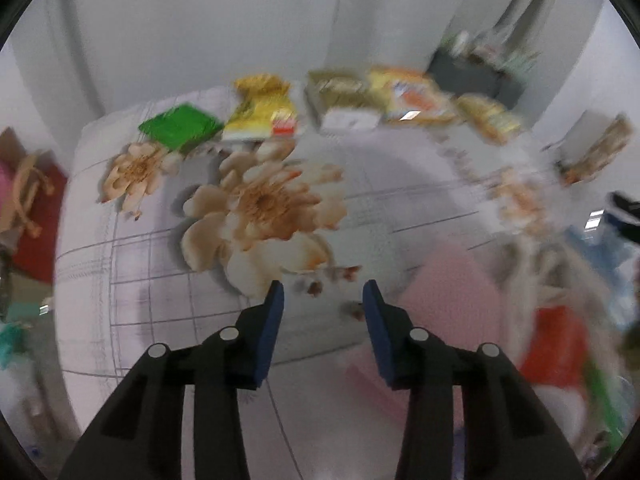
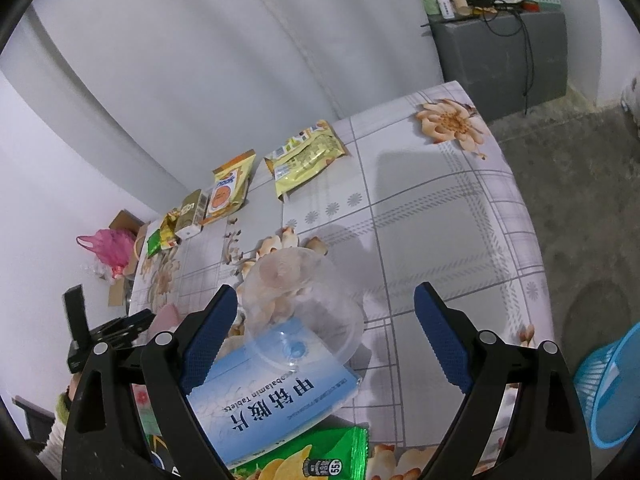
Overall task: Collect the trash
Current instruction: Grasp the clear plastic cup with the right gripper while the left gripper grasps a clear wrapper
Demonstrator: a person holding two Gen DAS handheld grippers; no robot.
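Both tongs are spread, pinching nothing: left gripper (image 1: pixel 323 294), right gripper (image 2: pixel 324 300). At lower centre, the box (image 2: pixel 276 396) reads "balamin Tablets".

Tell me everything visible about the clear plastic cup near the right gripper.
The clear plastic cup is see-through, thin-walled and looks empty. It lies tipped on the flowered tablecloth, its wide rim resting on the pale blue tablet box. It sits between the open fingers of the right gripper, beside the left-hand one; whether they touch is unclear.
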